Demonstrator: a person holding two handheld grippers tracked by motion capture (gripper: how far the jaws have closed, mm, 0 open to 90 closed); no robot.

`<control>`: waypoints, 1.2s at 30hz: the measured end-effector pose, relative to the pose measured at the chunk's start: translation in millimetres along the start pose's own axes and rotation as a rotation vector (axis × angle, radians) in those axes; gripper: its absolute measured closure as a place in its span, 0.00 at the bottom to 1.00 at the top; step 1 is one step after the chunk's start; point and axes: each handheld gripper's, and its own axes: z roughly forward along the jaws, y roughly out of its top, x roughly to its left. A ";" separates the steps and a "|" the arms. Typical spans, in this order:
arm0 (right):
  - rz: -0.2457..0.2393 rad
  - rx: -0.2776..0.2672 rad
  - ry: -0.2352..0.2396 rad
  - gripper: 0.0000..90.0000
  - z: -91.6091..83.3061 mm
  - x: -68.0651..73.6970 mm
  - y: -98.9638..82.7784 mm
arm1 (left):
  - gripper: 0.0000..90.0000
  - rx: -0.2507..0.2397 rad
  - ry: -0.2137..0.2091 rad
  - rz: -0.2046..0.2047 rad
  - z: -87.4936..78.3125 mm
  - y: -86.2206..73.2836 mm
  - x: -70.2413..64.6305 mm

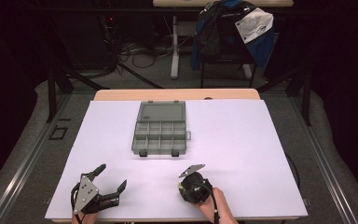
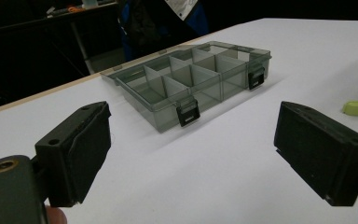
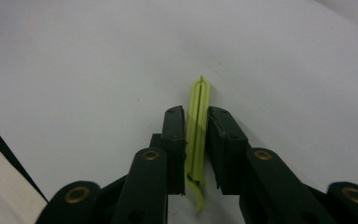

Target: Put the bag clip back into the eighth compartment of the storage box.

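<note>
Yellow-green slim plastic clip (image 3: 198,126), edge-on

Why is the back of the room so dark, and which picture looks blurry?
High view: light falls on the white table, the room behind stays dark, and the open grey compartment box casts a soft shadow. Left gripper view: its near fingers look soft, the box sharper. Right gripper view: the yellow-green clip between the right gripper pads is slightly blurred.

We find no text that we can read anywhere. The white sheet (image 1: 255,25) on the chair bears a mark too small to make out.
</note>
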 end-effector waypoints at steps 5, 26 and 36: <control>-0.007 -0.005 -0.003 0.88 -0.3 -0.5 -0.8 | 0.12 0.002 -0.003 0.003 0.4 0.0 0.1; -0.024 -0.055 -0.007 0.89 -7.6 -7.1 -0.3 | 0.12 0.014 -0.013 0.001 3.3 0.3 -1.7; -0.031 -0.070 -0.011 0.89 -11.9 -10.2 0.6 | 0.12 0.020 -0.012 0.003 4.3 0.3 -2.0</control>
